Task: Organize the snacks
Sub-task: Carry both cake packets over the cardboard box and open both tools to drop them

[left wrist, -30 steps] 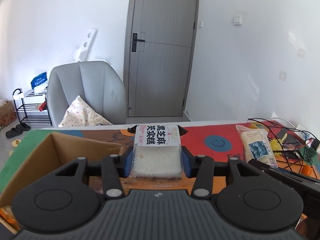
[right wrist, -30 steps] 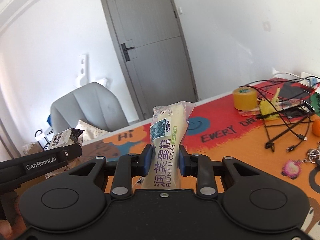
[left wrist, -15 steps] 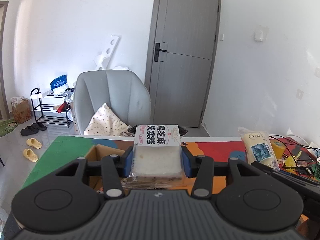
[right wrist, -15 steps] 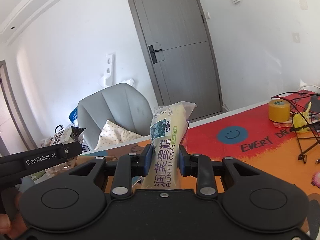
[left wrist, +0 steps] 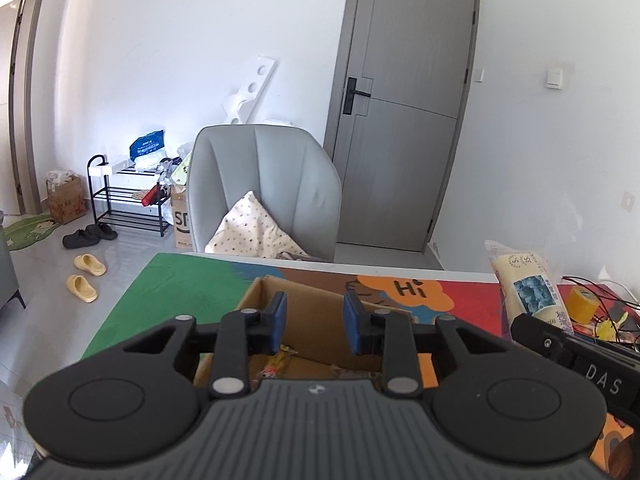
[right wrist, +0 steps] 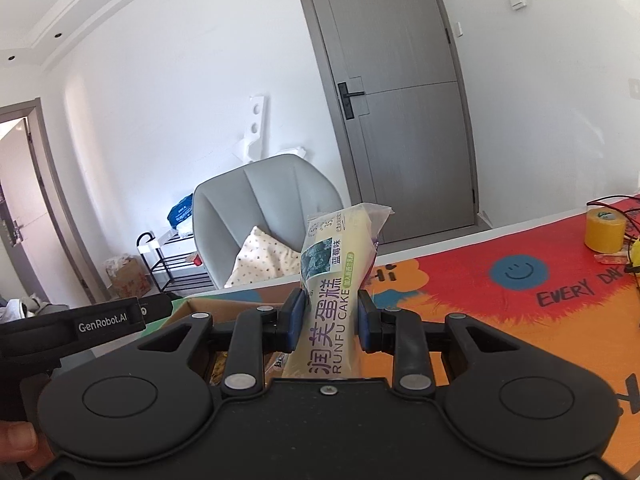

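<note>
My left gripper (left wrist: 315,316) hangs over an open cardboard box (left wrist: 250,298) on the table. Its blue pads (left wrist: 279,314) stand apart with nothing between them, and the jaws are closing. Down in the box lie a few snack wrappers (left wrist: 276,364). My right gripper (right wrist: 330,320) is shut on a pale yellow Runfu cake packet (right wrist: 334,276), held upright with its top sticking up past the pads. The same packet (left wrist: 532,292) shows at the right in the left wrist view. In the right wrist view the box's rim (right wrist: 208,304) lies just beyond the fingers on the left.
A colourful mat (right wrist: 480,280) covers the table. A yellow tape roll (right wrist: 604,228) and black cables (left wrist: 612,312) sit at the far right. A grey chair (left wrist: 264,184) with a spotted pillow stands behind the table's far edge. A thumb (right wrist: 18,446) shows at lower left.
The black-sesame cake packet that my left gripper held is gone from its jaws, which now stand narrower. Both grippers have swung left toward the box. The right one keeps its packet.
</note>
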